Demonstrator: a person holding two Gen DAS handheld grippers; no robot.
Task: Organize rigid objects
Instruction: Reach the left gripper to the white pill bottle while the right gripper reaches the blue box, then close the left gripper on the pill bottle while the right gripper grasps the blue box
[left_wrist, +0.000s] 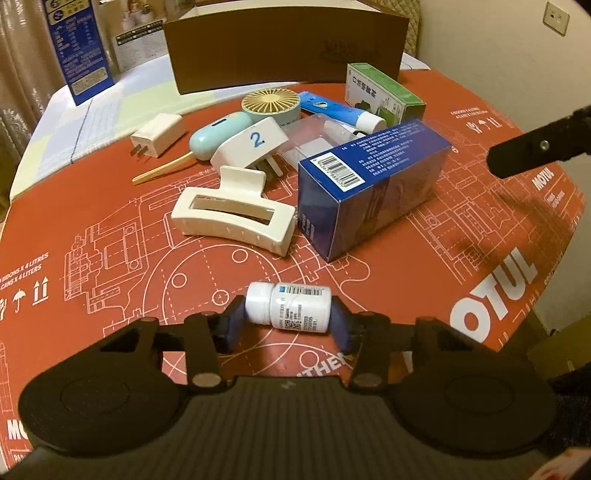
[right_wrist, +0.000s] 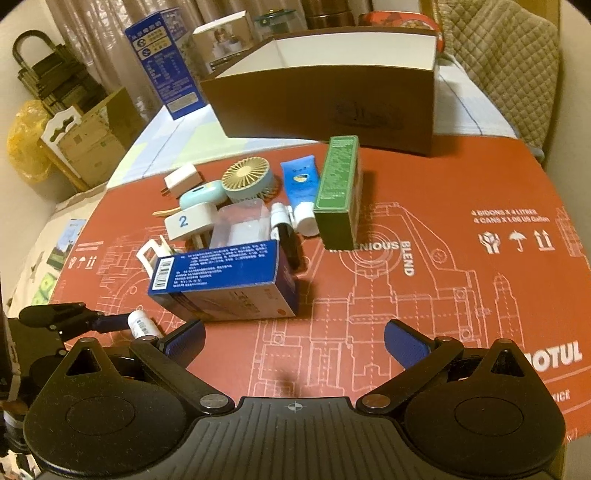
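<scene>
Small white plastic pill bottle (left_wrist: 288, 307), lying sideways on the red printed table (left_wrist: 424, 266), is apparently gripped by the left claw (left_wrist: 289, 320); the right claw (right_wrist: 294, 341) is held wide, empty

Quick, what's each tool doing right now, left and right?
Left tool: closed on the white pill bottle, lying on the red mat.
Right tool: open, holding nothing.

Dim warm indoor light, soft shadows, strong fisheye bending and dark corners, slight overall blur
</scene>
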